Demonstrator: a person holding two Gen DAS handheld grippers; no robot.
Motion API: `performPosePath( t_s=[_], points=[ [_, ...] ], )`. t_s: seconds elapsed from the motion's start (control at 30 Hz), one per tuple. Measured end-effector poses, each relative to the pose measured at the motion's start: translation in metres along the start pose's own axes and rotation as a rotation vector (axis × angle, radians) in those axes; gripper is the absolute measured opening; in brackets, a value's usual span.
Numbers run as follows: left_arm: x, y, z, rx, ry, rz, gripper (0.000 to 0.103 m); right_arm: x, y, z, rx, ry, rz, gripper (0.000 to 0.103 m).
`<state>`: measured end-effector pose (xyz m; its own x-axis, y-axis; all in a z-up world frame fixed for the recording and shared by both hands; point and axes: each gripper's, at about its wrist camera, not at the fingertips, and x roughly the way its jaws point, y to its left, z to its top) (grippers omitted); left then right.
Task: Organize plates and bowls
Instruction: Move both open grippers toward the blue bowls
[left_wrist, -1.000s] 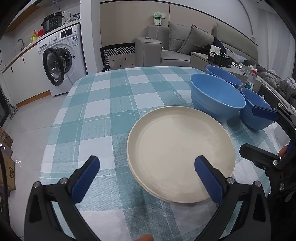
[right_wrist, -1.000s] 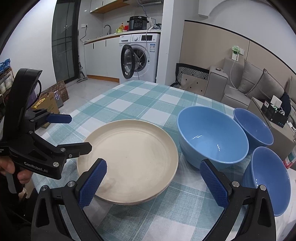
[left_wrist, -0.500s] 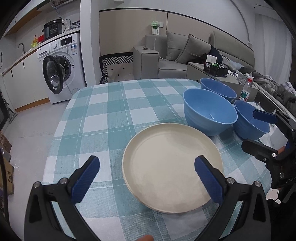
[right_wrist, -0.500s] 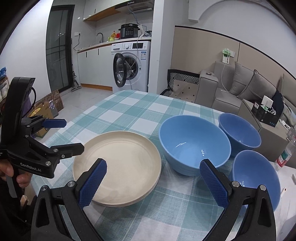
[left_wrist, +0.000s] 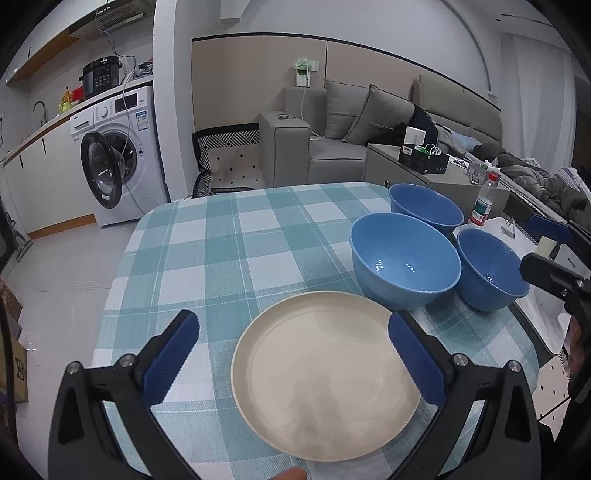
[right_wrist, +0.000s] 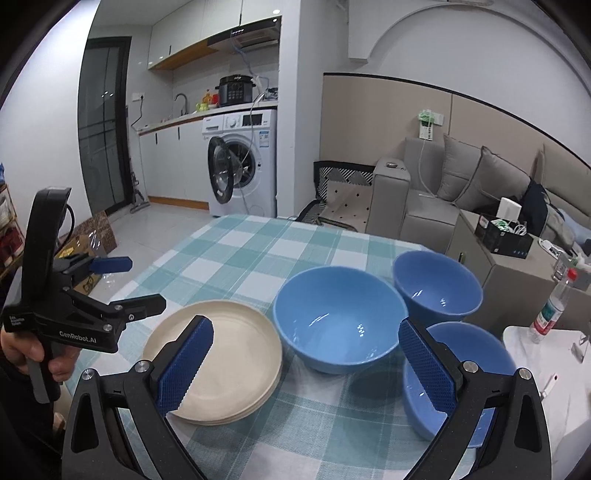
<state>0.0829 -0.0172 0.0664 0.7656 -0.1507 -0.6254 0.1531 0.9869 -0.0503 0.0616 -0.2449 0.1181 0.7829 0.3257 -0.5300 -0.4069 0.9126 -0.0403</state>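
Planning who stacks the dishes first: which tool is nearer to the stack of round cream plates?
Left. The left tool hangs open over the stack of round cream plates; the right tool, also open, sits off to the plates' right, nearer the blue bowls.

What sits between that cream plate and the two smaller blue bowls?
The large blue bowl, beside the cream plate and the smaller bowls, clearest in the right wrist view.
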Motion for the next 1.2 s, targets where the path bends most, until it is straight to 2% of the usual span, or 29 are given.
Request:
performPosePath(
  t_s=[0.4,0.57,0.9,1.2],
  points=[
    [0.015,-0.016,0.036,0.014,-0.007,-0.023,0.103,-0.031,-0.060,0.026,0.108,-0.036,-0.026,0.102],
    [0.023,-0.024,0.047,0.032,-0.009,-0.029,0.103,-0.036,-0.073,0.032,0.122,-0.036,-0.041,0.102],
    [0.049,-0.037,0.066,0.061,0.007,-0.052,0.103,-0.027,-0.083,0.046,0.145,-0.030,-0.051,0.102],
    [0.076,-0.044,0.084,0.072,0.031,-0.076,0.103,-0.003,-0.095,0.068,0.169,-0.013,-0.088,0.102]
  ],
)
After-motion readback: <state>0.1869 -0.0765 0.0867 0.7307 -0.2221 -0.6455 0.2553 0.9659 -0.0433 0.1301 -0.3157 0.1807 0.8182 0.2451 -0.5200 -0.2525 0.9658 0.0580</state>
